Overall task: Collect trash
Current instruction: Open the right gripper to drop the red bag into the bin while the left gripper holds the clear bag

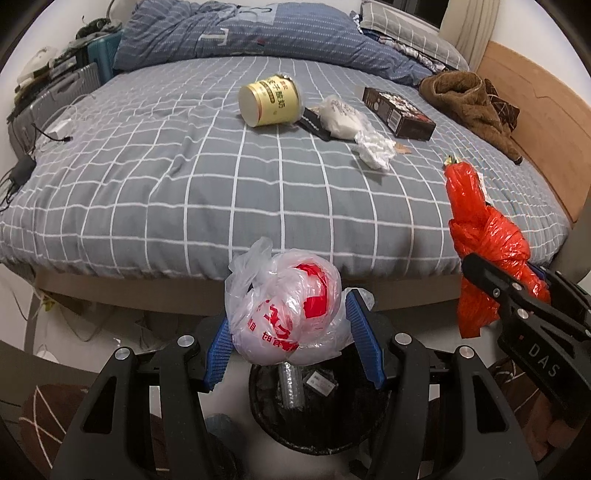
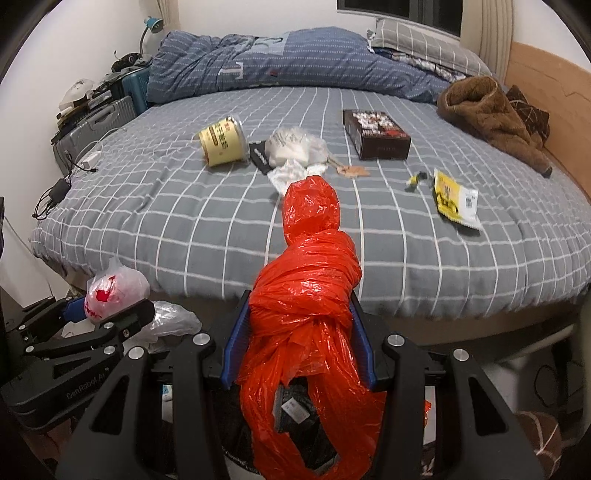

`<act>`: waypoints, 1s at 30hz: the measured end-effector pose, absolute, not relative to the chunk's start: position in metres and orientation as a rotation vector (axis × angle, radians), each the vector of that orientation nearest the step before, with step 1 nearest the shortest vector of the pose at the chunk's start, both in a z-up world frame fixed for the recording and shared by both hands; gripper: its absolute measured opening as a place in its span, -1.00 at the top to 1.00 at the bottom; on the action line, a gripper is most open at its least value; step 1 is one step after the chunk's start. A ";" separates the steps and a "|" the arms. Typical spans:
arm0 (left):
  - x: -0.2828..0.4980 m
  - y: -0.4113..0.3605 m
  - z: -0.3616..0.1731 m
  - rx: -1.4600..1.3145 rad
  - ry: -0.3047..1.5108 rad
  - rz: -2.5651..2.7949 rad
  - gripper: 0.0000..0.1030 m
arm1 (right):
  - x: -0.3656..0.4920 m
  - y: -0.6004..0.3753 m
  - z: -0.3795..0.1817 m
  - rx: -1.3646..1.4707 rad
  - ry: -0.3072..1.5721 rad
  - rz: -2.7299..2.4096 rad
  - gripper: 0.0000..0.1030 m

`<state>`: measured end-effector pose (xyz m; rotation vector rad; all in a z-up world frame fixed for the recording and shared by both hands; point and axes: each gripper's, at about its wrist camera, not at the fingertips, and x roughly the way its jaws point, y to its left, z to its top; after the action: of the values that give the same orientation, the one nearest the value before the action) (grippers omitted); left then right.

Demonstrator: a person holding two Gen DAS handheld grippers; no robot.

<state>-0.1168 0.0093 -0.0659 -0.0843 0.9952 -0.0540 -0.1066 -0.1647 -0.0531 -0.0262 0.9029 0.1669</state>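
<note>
My left gripper [image 1: 291, 339] is shut on a crumpled white and red plastic bag [image 1: 288, 310], held above a black trash bin [image 1: 317, 413] with rubbish inside. My right gripper [image 2: 299, 339] is shut on a knotted orange plastic bag [image 2: 306, 295]; it also shows in the left wrist view [image 1: 484, 240], also over the bin [image 2: 295, 413]. On the bed lie a yellow cup [image 1: 267, 99], a white wad of bag and tissue [image 1: 351, 122], a dark box [image 1: 399, 110] and a yellow wrapper [image 2: 456, 197].
The bed [image 1: 184, 184] with a grey checked sheet fills the view, with a blue duvet [image 1: 258, 33] at the back and a brown garment [image 1: 469, 103] at right. Suitcases and cables [image 1: 55, 96] stand at left. A wooden headboard [image 1: 535, 110] runs along the right.
</note>
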 end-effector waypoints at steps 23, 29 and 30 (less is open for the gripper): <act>-0.129 0.032 -0.145 -0.111 1.163 -0.027 -0.10 | -0.116 -0.156 -0.153 -0.069 1.160 0.183 0.10; -0.125 0.043 -0.157 -0.113 1.185 -0.002 -0.09 | -0.109 -0.138 -0.168 -0.073 1.203 0.223 0.10; -0.125 0.046 -0.158 -0.115 1.188 0.005 -0.09 | -0.108 -0.135 -0.170 -0.075 1.209 0.229 0.10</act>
<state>-0.1252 0.0458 -0.1577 -0.1152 1.1882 0.0049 -0.1084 -0.1348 -0.1702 -0.0750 1.2094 0.2290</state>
